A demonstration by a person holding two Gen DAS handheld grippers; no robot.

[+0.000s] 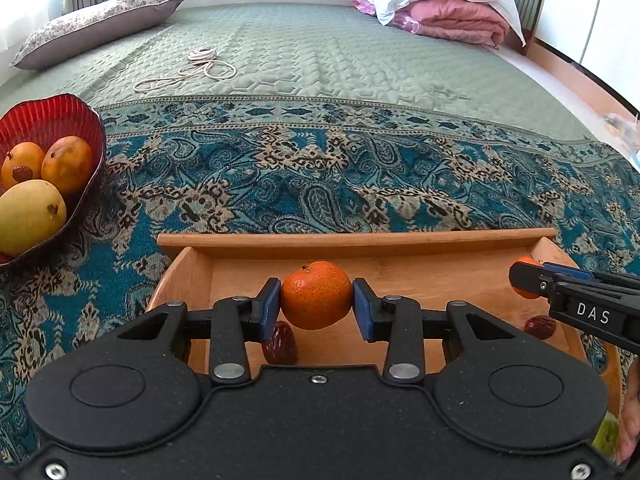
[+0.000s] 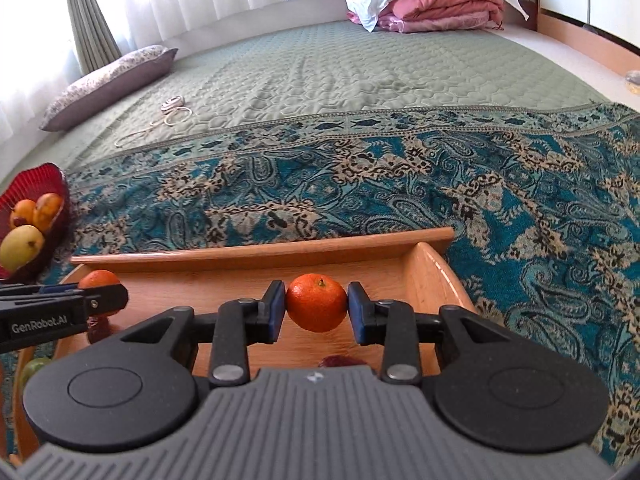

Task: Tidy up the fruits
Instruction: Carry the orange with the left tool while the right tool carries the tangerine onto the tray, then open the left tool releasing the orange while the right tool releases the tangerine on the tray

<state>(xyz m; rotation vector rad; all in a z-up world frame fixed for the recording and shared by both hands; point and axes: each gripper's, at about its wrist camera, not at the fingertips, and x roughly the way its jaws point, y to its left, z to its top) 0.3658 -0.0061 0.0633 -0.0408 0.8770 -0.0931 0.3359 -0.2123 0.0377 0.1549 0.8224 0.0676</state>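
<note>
My left gripper (image 1: 316,306) is shut on an orange tangerine (image 1: 317,295) above the wooden tray (image 1: 352,242). My right gripper (image 2: 316,312) is shut on a second tangerine (image 2: 317,307) over the right part of the same tray (image 2: 256,250). Each gripper shows at the edge of the other's view with its tangerine (image 1: 527,264) (image 2: 98,279). Dark red dates (image 1: 280,343) (image 1: 540,327) lie on the tray floor. A red bowl (image 1: 76,114) at the left holds mangoes (image 1: 30,216) and also shows in the right wrist view (image 2: 38,178).
The tray and bowl rest on a blue patterned cloth (image 1: 320,176) over a green quilted bed (image 1: 320,52). A cream cord (image 1: 192,70) and a pillow (image 1: 96,26) lie farther back. Folded pink bedding (image 1: 452,20) is at the back right. A green fruit (image 2: 34,366) sits beside the tray.
</note>
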